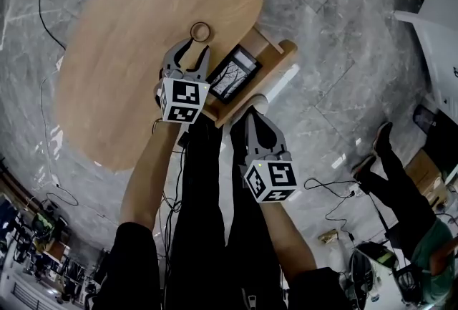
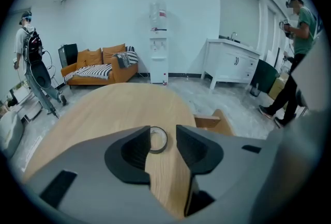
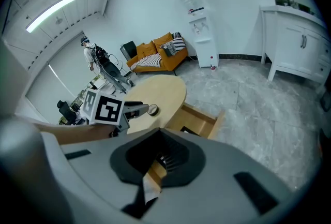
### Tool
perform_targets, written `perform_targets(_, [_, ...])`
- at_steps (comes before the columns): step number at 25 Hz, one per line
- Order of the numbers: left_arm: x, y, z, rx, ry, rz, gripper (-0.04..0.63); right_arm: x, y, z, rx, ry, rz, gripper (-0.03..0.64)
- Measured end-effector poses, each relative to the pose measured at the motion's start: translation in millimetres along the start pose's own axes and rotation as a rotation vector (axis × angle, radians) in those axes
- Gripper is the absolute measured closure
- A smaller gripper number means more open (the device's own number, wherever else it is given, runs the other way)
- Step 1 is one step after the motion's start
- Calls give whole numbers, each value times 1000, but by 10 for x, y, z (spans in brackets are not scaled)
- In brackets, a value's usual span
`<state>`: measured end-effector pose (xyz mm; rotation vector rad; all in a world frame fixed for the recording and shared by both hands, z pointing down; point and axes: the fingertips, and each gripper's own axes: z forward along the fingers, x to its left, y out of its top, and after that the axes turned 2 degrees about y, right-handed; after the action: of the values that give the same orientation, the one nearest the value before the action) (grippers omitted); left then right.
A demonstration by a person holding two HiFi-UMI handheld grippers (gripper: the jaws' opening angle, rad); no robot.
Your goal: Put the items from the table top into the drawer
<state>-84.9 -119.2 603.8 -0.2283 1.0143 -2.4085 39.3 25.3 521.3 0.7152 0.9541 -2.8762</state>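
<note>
A roll of tape (image 1: 200, 31) lies on the oval wooden table (image 1: 136, 51) near its right edge. My left gripper (image 1: 195, 52) hovers just short of it, open, with nothing between the jaws. In the left gripper view the tape roll (image 2: 165, 140) lies just beyond the tips of the left gripper (image 2: 163, 133). The drawer (image 1: 278, 58) stands pulled out at the table's right side, and a flat black-framed item (image 1: 232, 74) lies in it. My right gripper (image 1: 252, 117) is shut and empty by the drawer's near corner; the right gripper (image 3: 160, 133) looks towards the drawer (image 3: 199, 122).
A person's legs (image 1: 401, 187) stand on the grey floor at the right, with cables and gear nearby. Beyond the table are an orange sofa (image 2: 98, 65), a water dispenser (image 2: 159, 47) and a white cabinet (image 2: 232, 65). Another person (image 2: 31, 62) stands far left.
</note>
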Motion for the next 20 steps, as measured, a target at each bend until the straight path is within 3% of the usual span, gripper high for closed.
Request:
perform_targets(8, [-90, -291, 364, 189, -58, 179, 443, -86, -38, -19, 5, -13, 17, 609])
perform_targets(13, [-101, -293, 500, 243, -107, 246, 445, -156, -21, -42, 4, -27, 26, 608])
perform_targets(18, [-115, -373, 556, 303, -154, 232, 457, -201, -20, -51, 5, -32, 44, 608])
perform_targets(20, [-90, -372, 561, 301, -149, 220, 531, -219, -16, -47, 4, -33, 52, 607])
